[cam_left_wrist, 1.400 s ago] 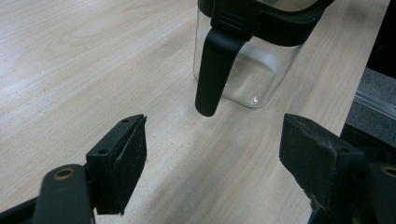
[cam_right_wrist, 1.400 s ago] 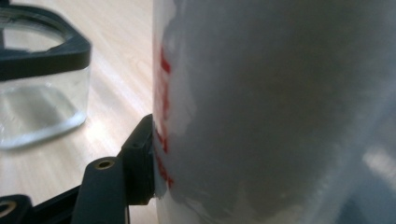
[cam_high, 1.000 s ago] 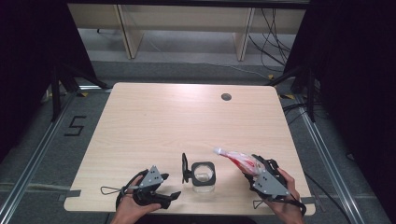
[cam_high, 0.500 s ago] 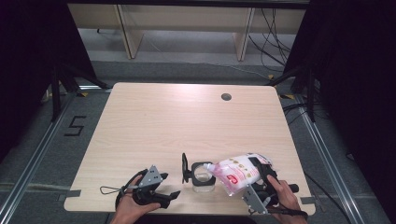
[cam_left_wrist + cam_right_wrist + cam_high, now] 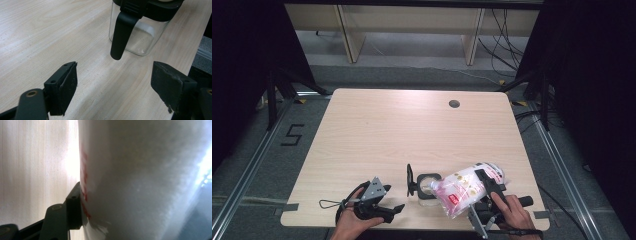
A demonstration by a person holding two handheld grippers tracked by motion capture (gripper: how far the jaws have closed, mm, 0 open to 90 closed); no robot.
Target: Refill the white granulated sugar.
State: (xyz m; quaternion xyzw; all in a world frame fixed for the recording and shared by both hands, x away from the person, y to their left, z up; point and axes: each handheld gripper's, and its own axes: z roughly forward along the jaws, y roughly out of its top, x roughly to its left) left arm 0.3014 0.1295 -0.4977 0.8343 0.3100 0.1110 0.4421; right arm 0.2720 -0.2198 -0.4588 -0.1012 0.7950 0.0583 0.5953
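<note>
We are clamping the soft, crinkly bag (image 5: pixel 464 191) across its full middle with our right gripper (image 5: pixel 486 196), tilting it above the fragile glass jar (image 5: pixel 428 186); our left gripper (image 5: pixel 388 209) is waiting open beside it.

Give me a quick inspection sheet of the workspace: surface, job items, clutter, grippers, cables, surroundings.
Surface: light wooden table, round hole near the far edge.
Job's things: clear glass jar, its black lid hinged open; white bag with red print tilted over the jar.
Clutter: nothing seen.
Grippers: right gripper shut on the bag; left gripper open, resting on the table beside the jar.
Cables: thin loop behind the left gripper; loose cables on the floor beyond the table.
Surroundings: black curtains, pale shelving.
</note>
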